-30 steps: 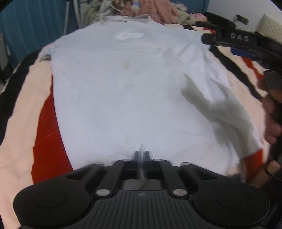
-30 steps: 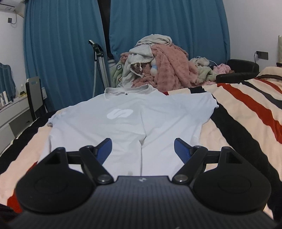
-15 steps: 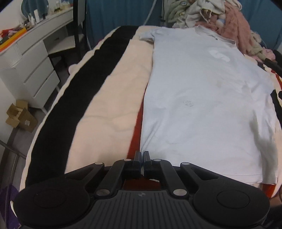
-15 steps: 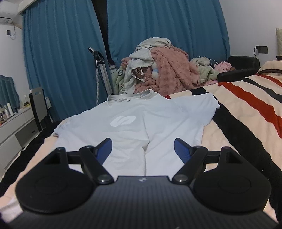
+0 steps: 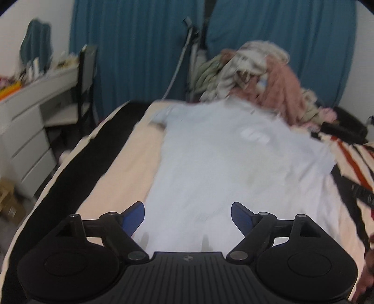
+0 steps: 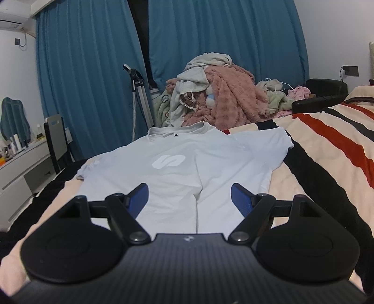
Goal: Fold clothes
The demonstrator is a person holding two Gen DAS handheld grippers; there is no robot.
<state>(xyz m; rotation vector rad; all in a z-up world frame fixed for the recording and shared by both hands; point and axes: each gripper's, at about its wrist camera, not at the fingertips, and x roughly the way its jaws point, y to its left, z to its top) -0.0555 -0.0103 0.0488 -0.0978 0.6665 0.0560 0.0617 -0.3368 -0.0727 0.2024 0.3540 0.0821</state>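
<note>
T-shirt (image 6: 187,168) lies flat before a clothes pile (image 6: 217,93); both tongs (image 5: 188,216) (image 6: 189,198) gape empty.

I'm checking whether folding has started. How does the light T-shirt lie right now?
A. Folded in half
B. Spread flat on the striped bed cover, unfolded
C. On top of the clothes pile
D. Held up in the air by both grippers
B: the T-shirt lies flat on the bed cover, sleeves out, and both the left gripper and right gripper are open and empty.

Blue curtains (image 6: 210,46) cover the wall behind the bed (image 6: 327,149), which wears a cream, black and red striped blanket. Left of the bed stand a white dresser (image 5: 30,121) and a dark chair (image 6: 57,140); an air conditioner (image 6: 14,22) hangs high on the white wall.
</note>
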